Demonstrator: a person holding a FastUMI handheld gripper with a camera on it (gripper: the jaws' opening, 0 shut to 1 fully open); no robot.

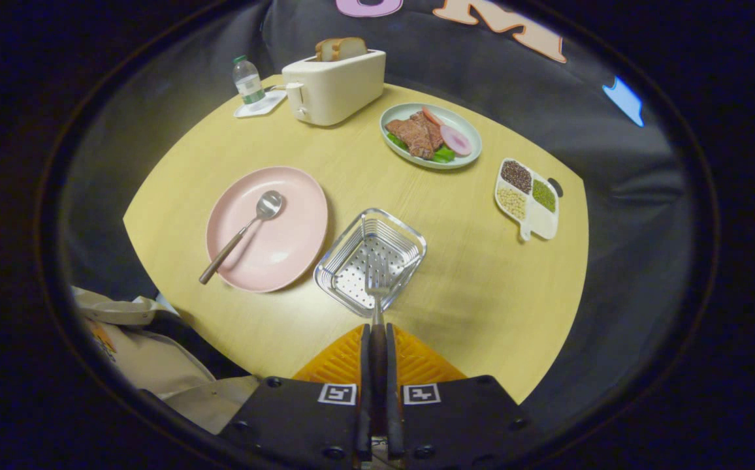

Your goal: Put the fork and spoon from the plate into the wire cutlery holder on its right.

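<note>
Right, I start from the round wooden table (469,287), which carries everything, and work down in size. Far across it stands the toaster (333,88) with bread in its slot, well clear of my work, so I ignore it. Nearer, the pink plate (286,248) sits just left of the wire cutlery holder (369,260), their rims close or perhaps touching; I cannot tell which. The spoon (241,234) lies on the plate, bowl toward the far side, handle running out over the near rim. The gripper (377,339) has its fingers pressed together on the fork's handle, and the fork (377,287) points ahead with its tines over the holder's perforated floor. I judge the step in hand is setting the fork down inside the holder, with the spoon left to fetch afterwards. To do it well, I would bring the tines low inside the wire walls before spreading the fingers, so that the fork does not drop and bounce out over the near rim. I would keep the handle aimed toward the basket's middle, because a release with the handle hanging outside could tip the fork back onto the table. Then I would lift straight away, so the fingers do not drag the handle.
</note>
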